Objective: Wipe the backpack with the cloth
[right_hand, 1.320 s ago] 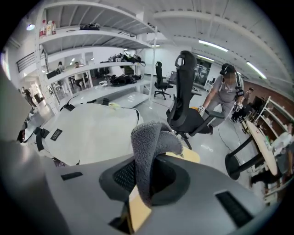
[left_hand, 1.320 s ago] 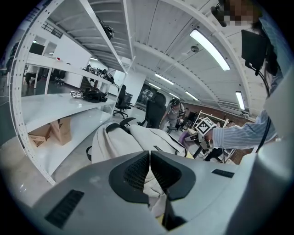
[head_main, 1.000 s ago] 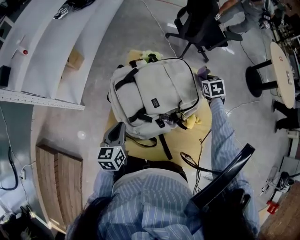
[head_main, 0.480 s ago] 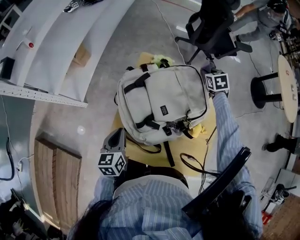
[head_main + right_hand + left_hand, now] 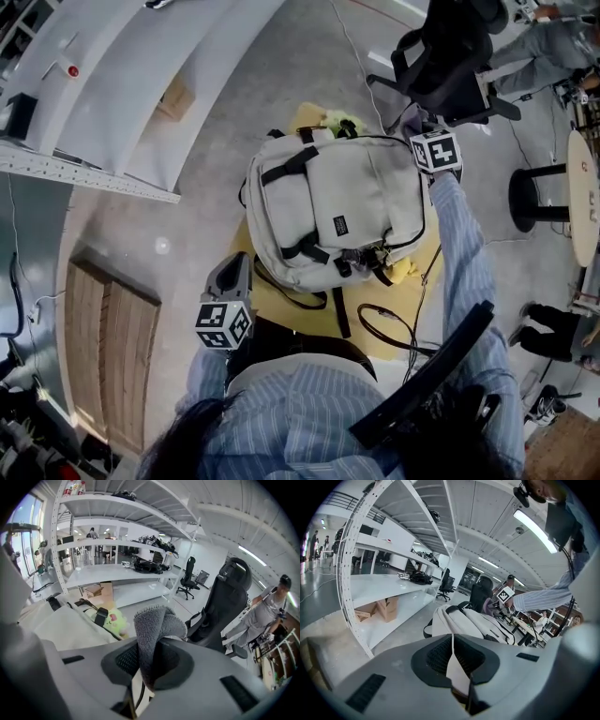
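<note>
A light grey backpack [image 5: 337, 211] with black straps lies flat on a small yellow table [image 5: 281, 300]. My right gripper [image 5: 414, 122] is at the backpack's far right corner, shut on a grey fluffy cloth [image 5: 405, 114]. In the right gripper view the cloth [image 5: 152, 630] stands folded up out of the right gripper [image 5: 149, 667], with the backpack [image 5: 56, 620] to its left. My left gripper [image 5: 233, 262] hovers off the table's near left edge, shut and holding nothing. The left gripper view shows the left gripper [image 5: 452, 660] closed to a thin seam, with the backpack [image 5: 464, 623] beyond it.
A yellow-green plush toy [image 5: 342, 122] peeks out past the backpack's far end. A black office chair [image 5: 450, 56] stands right behind the right gripper. White shelving [image 5: 122, 103] runs along the left, a round stool [image 5: 539, 202] is at the right, and black cables [image 5: 394, 328] trail off the table.
My right gripper has carried the cloth along the backpack's right edge toward its far corner. The left gripper has stayed where it was.
</note>
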The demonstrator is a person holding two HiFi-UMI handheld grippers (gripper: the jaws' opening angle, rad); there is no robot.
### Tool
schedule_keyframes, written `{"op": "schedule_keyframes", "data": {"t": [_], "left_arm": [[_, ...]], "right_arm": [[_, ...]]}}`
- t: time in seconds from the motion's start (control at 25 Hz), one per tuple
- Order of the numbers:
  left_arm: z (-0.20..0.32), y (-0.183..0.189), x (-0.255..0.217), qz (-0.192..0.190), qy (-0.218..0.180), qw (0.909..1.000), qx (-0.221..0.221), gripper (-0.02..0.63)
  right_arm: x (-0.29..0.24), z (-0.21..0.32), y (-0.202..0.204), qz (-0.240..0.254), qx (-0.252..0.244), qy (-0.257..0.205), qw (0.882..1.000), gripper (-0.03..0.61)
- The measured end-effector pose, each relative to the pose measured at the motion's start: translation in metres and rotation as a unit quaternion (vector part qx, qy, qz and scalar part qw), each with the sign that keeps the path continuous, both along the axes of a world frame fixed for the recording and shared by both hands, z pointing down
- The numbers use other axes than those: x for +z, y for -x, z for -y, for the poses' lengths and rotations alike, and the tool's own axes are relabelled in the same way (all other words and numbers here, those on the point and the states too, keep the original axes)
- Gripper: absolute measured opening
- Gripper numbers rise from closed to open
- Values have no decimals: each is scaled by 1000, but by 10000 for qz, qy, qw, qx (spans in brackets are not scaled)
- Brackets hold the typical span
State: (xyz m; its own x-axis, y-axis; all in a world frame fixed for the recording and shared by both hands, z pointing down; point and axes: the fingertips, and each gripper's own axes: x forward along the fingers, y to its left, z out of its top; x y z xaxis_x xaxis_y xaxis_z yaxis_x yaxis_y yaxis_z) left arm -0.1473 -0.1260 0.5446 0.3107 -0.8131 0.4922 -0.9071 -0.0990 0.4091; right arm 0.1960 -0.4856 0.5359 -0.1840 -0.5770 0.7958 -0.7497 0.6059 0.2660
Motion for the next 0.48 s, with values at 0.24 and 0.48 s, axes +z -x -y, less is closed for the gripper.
{"op": "schedule_keyframes", "data": {"t": [0.24,0.48], "left_arm": [[-3,7,5,21,50,9999,-163,17],[-5,7,9,4,92,9998,-166,16]], "right_arm": [[-3,13,14,-93,-189,-156,9997,41],[6,12,31,-75,-372,-34,9993,41]]}}
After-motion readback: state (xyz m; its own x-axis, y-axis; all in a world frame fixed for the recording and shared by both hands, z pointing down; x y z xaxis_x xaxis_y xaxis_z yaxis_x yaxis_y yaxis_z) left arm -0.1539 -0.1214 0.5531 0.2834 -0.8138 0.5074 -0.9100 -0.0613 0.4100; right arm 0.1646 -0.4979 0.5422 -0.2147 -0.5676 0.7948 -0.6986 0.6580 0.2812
